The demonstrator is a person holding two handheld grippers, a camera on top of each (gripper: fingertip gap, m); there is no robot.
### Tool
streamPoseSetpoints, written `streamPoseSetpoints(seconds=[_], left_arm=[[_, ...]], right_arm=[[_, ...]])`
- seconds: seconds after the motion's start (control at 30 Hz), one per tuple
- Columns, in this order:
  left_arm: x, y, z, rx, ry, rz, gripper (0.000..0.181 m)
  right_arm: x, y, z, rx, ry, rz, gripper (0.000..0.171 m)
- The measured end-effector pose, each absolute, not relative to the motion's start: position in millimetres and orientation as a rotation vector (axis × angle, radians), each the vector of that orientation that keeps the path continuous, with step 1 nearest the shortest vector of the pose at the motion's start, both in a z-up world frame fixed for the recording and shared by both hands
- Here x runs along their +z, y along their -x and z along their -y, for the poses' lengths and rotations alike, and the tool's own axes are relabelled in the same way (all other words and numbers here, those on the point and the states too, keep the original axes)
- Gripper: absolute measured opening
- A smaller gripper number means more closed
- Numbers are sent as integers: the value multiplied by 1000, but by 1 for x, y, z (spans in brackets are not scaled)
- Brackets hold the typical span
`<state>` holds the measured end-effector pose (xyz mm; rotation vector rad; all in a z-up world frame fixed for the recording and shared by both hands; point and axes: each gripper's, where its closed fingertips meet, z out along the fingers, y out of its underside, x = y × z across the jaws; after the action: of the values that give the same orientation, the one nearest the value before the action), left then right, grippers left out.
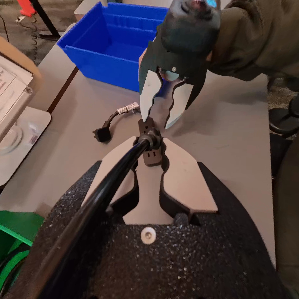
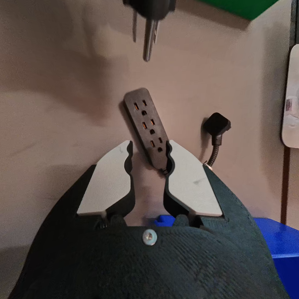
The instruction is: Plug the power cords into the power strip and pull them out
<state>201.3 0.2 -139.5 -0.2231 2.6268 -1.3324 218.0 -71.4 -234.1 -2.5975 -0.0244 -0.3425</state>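
Plug [image 2: 148, 17] above power strip [image 2: 148, 127] — unplugged

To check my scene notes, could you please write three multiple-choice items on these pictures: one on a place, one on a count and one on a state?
1. Where does the power strip's own braided-cord plug lie?
A. Inside a drawer
B. On the table beside the strip
C. Plugged into a wall socket

2. How many outlets does the strip have?
A. Two
B. Three
C. Six

3. What state is the power cord plug at the left tool in?
A. Seated in the middle outlet
B. Held clear of the strip, prongs bare
C. Lying loose on the table

Answers:
1 B: it rests on the table next to the strip.
2 B: the right wrist view shows three outlet faces, all empty.
3 B: its prongs hang bare and the left tool is shut on it.
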Motion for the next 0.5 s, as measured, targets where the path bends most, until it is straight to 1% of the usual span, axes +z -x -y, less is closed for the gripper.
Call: streamPoseSetpoints(seconds=[0.13, 0.23, 0.3, 0.4, 0.5], left_arm=[[-149, -202, -3, -1300, 259, -2635, 25], [-156, -202, -5, -1286, 273, -2641, 25], [-160, -203, -8, -1281, 282, -2646, 25], [-163, -203, -10, -1297, 278, -2656, 25], [-165, -201, -13, -1299, 258, -2667, 25]], right_arm=[[-252, -233, 71, -369, 2679, 62, 39], [-262, -241, 71, -352, 2721, 81, 34], [-263, -241, 70, -270, 2731, 56, 33], [-264, -241, 70, -251, 2747, 55, 31], [-261, -248, 70, -333, 2748, 41, 45]])
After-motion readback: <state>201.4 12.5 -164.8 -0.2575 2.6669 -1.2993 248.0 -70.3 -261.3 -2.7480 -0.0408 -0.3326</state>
